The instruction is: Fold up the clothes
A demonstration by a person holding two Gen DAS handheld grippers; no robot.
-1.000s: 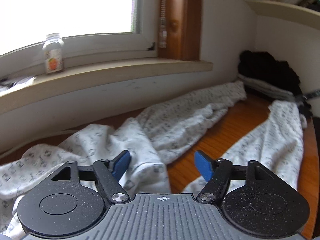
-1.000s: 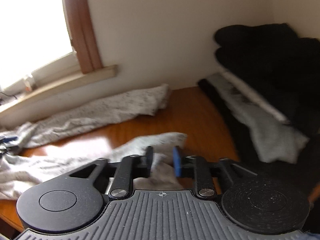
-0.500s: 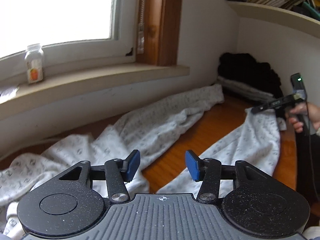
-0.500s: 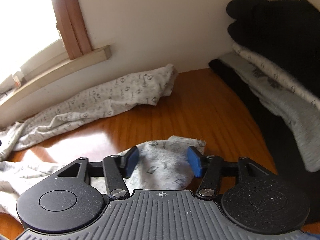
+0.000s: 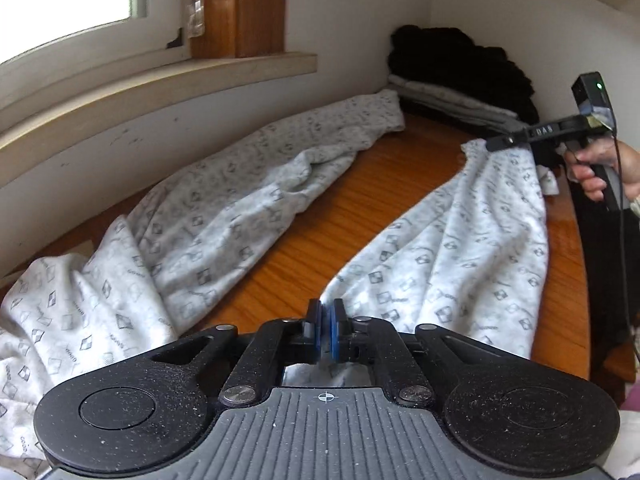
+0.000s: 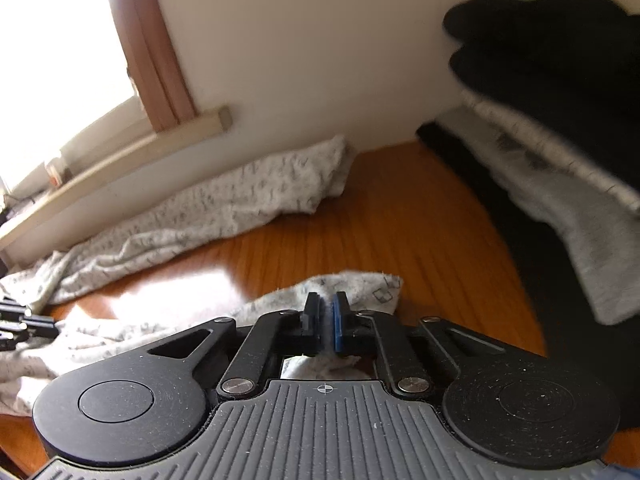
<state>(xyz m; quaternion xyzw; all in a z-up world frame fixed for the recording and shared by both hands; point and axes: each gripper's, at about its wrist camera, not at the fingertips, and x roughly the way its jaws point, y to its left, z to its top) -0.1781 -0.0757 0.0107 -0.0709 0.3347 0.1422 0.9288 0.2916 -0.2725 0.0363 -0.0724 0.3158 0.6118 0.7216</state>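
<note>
On the wooden counter: a pair of grey patterned pyjama trousers (image 5: 248, 208) lies spread out, its two legs splayed apart with bare wood between them.
Counter: reddish-brown wooden counter (image 5: 360, 200) with a glossy grain, running along a white wall below a window sill (image 5: 160, 80).
Far trouser leg: lies rumpled along the foot of the wall, its cuff end just short of the stacked clothes in the corner.
Near trouser leg: runs from the left gripper towards the right gripper, wrinkled and flat on the wood.
Left gripper (image 5: 327, 334): fingers closed together, pinching a fold of the trousers near where the near leg begins; cloth shows between and behind the blue pads.
Right gripper (image 6: 326, 322): fingers closed on the cuff end of the near leg; grey cloth sits between the pads and the cuff edge pokes out just beyond them.
Right gripper seen from the left wrist view: its black body reaches in from the right edge, tips at the cuff, carried by a person's hand (image 5: 600, 168) around the handle; a small green light glows on top.
Folded stack (image 5: 460, 80): black garments piled on grey ones in the corner against the wall, well apart from both grippers.
Window: bright and overexposed, framed in brown wood (image 5: 240, 8).
Right wrist view: blurred, so fine detail of the far cloth and the stack cannot be told.
</note>
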